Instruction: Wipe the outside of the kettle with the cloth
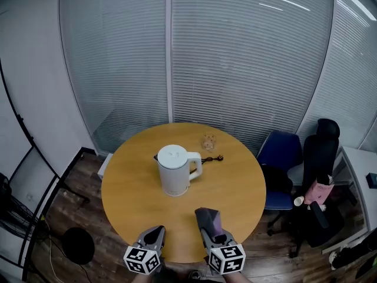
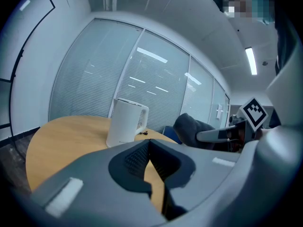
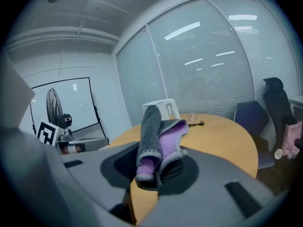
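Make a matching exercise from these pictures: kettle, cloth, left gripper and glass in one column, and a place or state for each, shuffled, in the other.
Column one
1. kettle
2. cloth
3. left gripper
4. glass

Column two
A. shut, with nothing between its jaws
B. on the far part of the table, beyond the kettle
C. clamped in the right gripper
D. upright near the middle of the table

Pairs: 1-D, 2-C, 3-A, 4-B
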`<state>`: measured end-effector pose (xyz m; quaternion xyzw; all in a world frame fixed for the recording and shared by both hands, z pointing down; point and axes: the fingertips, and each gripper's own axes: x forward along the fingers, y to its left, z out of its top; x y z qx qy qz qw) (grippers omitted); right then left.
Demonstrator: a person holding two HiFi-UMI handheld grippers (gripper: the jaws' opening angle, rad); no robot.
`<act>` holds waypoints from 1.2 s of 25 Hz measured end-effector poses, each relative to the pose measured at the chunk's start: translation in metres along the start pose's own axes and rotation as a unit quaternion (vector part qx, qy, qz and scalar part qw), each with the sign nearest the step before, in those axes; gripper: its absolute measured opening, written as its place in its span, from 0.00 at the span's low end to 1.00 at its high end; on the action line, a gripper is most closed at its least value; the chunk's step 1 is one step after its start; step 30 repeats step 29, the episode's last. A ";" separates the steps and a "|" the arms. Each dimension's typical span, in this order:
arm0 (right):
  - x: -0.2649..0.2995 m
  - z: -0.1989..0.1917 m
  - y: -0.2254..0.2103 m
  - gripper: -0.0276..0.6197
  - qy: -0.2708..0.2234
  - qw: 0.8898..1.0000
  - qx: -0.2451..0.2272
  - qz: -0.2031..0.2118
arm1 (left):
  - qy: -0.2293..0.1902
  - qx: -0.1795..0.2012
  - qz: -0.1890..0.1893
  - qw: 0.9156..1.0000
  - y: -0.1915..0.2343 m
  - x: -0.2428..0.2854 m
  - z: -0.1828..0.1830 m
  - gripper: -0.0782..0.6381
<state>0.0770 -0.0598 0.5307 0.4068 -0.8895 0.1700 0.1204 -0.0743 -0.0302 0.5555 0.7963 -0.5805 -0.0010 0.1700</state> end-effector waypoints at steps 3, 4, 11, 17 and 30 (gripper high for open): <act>-0.004 -0.004 -0.001 0.20 0.002 1.000 -0.001 0.002 | 0.002 -0.004 0.000 1.000 -0.006 -0.003 -0.006 0.12; -0.005 -0.005 -0.001 0.20 0.003 1.000 -0.001 0.003 | 0.003 -0.004 -0.001 1.000 -0.007 -0.003 -0.007 0.12; -0.009 -0.014 -0.002 0.19 0.011 1.000 -0.006 0.012 | 0.001 -0.006 0.001 1.000 -0.014 -0.005 -0.013 0.12; -0.009 -0.019 0.000 0.19 0.016 1.000 -0.022 0.015 | 0.002 -0.011 0.001 1.000 -0.016 -0.008 -0.017 0.12; -0.004 -0.018 -0.005 0.19 0.018 0.999 -0.022 0.015 | 0.008 -0.013 -0.007 1.000 -0.017 0.004 -0.017 0.12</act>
